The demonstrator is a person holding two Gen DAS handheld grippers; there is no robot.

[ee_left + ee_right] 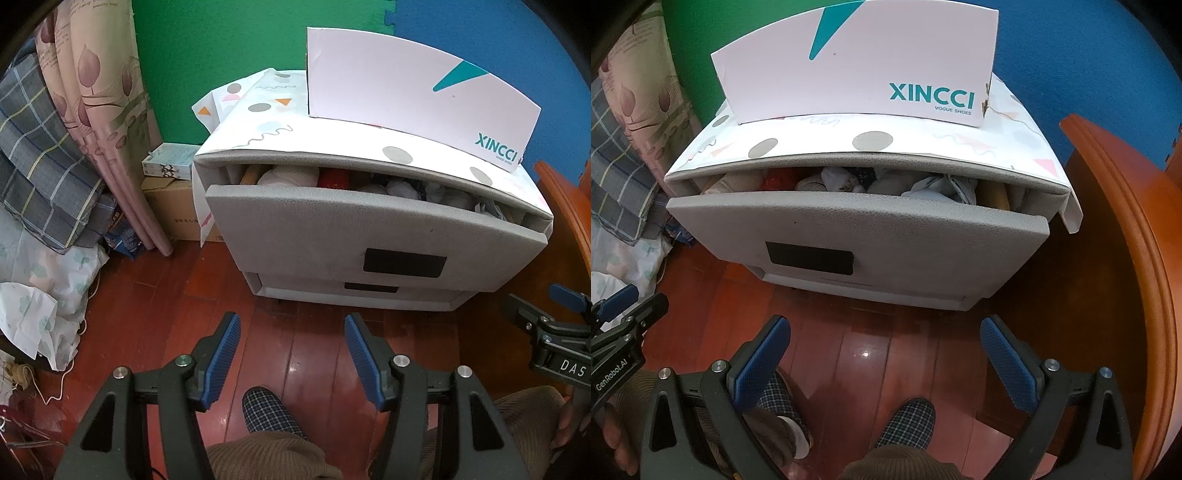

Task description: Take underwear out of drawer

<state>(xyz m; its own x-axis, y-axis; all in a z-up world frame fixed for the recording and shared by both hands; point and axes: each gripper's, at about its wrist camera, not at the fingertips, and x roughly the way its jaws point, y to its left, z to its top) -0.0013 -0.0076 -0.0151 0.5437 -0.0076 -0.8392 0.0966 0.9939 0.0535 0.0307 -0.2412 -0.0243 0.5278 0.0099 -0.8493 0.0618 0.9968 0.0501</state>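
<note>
Underwear (846, 181) lies bundled in the top drawer (369, 221) of a small grey cabinet, ahead of and above both sets of jaws: rolled pieces in white, cream, red and dark fabric, packed tight in a row. That drawer stands pulled out only part way, so just a narrow strip of the clothing shows between its front panel and the patterned cover on the cabinet's top; the single pieces are hard to tell apart, and how deep the pile goes is hidden. A white shoe box (864, 70) stands on that cover, its top edge cut off in the right wrist view. The left gripper (291, 354) hangs over the wooden floor (155, 295) short of the cabinet, its jaws apart with nothing between them and touching nothing. The right gripper (886, 365) hangs alongside, jaws spread wider, likewise empty, above the person's checked slippers (905, 424).
</note>
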